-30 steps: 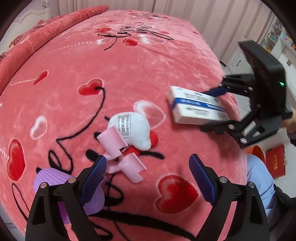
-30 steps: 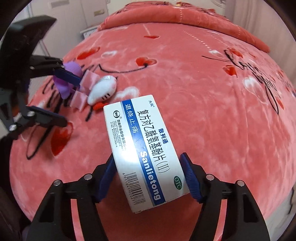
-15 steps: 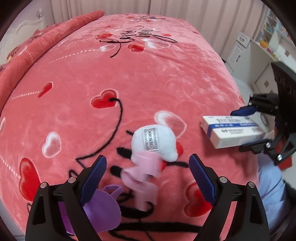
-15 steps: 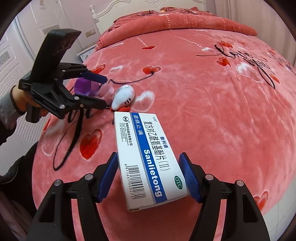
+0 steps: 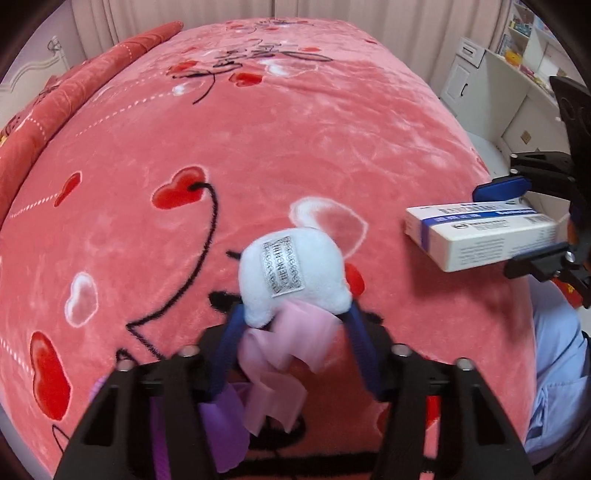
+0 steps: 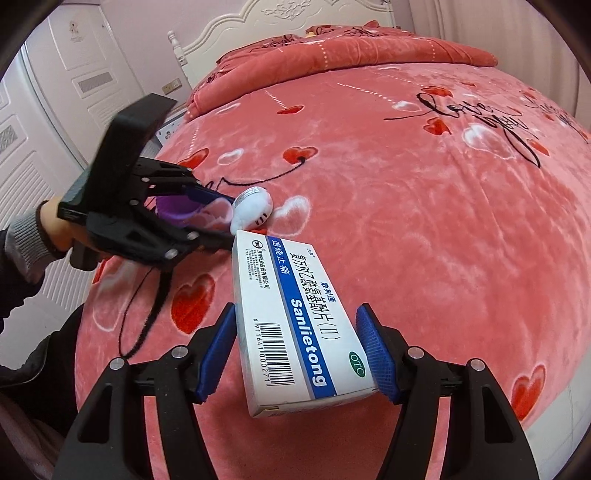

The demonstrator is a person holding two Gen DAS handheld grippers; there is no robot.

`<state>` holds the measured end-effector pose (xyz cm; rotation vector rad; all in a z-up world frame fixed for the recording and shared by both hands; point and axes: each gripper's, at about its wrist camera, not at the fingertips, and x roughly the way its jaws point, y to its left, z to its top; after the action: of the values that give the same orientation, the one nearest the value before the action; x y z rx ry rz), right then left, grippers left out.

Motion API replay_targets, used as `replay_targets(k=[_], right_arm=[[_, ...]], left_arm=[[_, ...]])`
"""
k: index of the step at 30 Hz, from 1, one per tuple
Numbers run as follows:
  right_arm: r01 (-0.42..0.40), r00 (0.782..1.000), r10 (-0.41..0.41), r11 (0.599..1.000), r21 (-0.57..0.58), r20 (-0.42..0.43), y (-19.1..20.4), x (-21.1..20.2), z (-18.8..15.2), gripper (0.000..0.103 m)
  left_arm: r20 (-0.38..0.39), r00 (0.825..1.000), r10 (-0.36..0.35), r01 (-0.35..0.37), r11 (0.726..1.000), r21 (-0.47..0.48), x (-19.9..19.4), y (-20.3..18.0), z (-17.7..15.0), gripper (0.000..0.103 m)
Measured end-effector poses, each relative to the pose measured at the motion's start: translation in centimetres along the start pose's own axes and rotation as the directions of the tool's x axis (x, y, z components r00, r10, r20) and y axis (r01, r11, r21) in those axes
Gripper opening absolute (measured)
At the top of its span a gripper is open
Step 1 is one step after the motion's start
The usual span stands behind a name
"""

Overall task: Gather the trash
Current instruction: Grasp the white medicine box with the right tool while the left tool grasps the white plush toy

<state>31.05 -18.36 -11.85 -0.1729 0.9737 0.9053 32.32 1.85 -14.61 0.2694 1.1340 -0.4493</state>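
The left hand-held gripper (image 5: 295, 325) is clamped on a white plush toy (image 5: 291, 273) above the bed (image 5: 295, 147); its soft body could slip out. The right hand-held gripper (image 6: 295, 350) squeezes the medicine box (image 6: 295, 325), held in the air.

Pink heart bedspread (image 5: 295, 147), white headboard (image 6: 295, 22), perhaps curtains (image 5: 221, 11)

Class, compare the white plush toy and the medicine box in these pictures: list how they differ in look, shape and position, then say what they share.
1. The plush toy is soft, rounded and white with a sewn label; the medicine box is stiff, flat-sided card with a blue stripe and barcode.
2. The toy sits low against the pink blanket; the box is lifted clear.
3. The toy is between the left tongs; the box is in the right tongs.

Shared: both are mostly white and gripped.
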Motion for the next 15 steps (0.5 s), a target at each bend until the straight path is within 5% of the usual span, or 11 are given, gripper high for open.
replay_targets(k=[6,15], right_arm=[[0.024,1.000,-0.024,0.999,-0.026,-0.005,0.4,0.1,-0.3,0.061],[0.029,1.000,-0.029,1.000,-0.012,0.006,1.4,-0.9,-1.4,0.061]], left_arm=[[-0.014,0.999,-0.034,0.033,0.998,-0.054,-0.2,0.4,-1.2,0.037],[-0.008,0.997,-0.072,0.071,0.994,-0.084,-2.8,-1.3,-4.4,0.033]])
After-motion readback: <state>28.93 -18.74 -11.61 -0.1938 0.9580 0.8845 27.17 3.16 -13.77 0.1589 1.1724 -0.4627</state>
